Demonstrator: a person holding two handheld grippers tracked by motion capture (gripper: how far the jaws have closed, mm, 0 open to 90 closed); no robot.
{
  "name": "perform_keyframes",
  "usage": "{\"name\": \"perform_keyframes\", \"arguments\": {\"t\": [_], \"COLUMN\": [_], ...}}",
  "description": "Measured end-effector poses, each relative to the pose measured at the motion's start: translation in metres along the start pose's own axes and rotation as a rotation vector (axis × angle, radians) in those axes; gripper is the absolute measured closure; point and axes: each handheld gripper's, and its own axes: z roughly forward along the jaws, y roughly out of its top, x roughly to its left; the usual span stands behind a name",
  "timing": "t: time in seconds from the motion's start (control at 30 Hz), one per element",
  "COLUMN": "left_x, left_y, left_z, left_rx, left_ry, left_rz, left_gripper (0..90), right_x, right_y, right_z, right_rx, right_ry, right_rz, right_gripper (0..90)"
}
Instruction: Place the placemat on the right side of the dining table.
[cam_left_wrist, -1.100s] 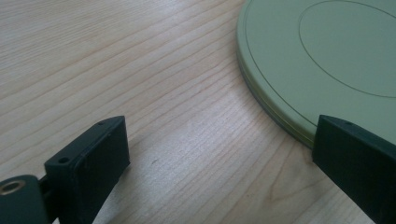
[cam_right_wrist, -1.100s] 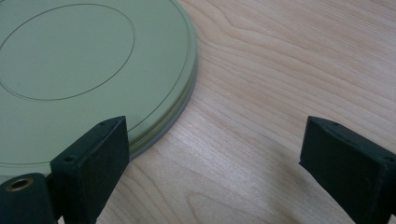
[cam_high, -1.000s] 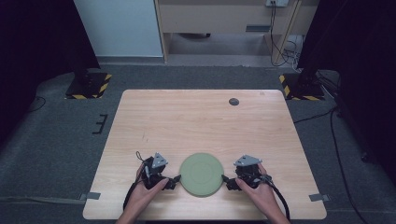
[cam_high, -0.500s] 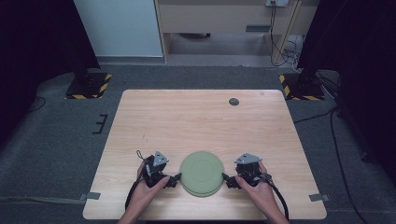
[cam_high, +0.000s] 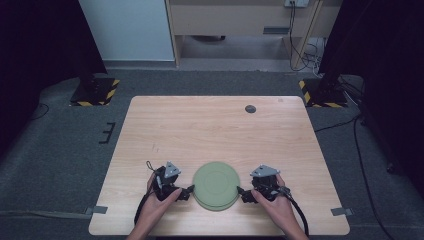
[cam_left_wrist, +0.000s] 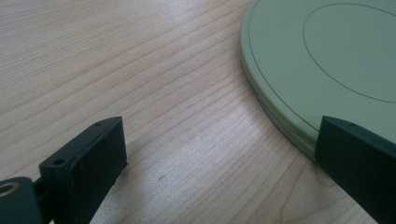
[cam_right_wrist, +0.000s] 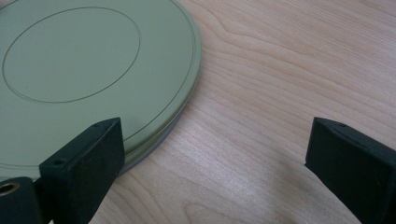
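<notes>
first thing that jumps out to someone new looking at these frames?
The round pale green plate, upside down near the front edge of the light wooden table, draws the eye first. The left gripper and right gripper flank it, jaws open, each held by a hand. A small dark round disc lies alone near the far edge.

Readable text: none on any surface.
Green plate (cam_high: 216, 185): plain, only ring grooves, no lettering.
Counter (cam_high: 215, 130): bare wood grain, no label or number.
</notes>
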Motion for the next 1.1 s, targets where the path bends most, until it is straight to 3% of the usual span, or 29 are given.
{"name": "perform_keyframes", "arguments": {"t": [0.3,0.4,0.5,0.63,1.0,1.1], "left_x": [0.0013,0.0005,-0.0013,-0.0021,-0.0013,-0.0012], "left_y": [0.0031,0.0030,0.0022,0.0027,0.0074,0.0067], "left_z": [0.0029,0.0018,0.0002,0.0006,0.0058,0.0051], "left_rx": [-0.007,-0.007,-0.005,-0.008,-0.016,-0.015], "left_ry": [0.019,0.016,0.007,0.013,0.034,0.030], "left_rz": [-0.003,-0.005,0.003,0.003,-0.008,-0.012], "left_gripper": [0.8,2.8,3.1,2.7,0.7,1.6], "right_x": [-0.0049,-0.0035,-0.0005,0.0011,-0.0053,-0.0046], "right_y": [0.0020,0.0016,0.0008,0.0007,0.0038,0.0038], "right_z": [0.0038,0.0020,-0.0008,0.0000,0.0048,0.0040], "right_rx": [-0.003,-0.004,-0.005,-0.006,-0.007,-0.008], "right_ry": [-0.031,-0.030,-0.009,-0.017,-0.044,-0.042], "right_rz": [0.014,0.020,0.006,-0.004,0.027,0.031], "right_gripper": [3.5,7.4,7.1,5.6,3.4,6.4]}}
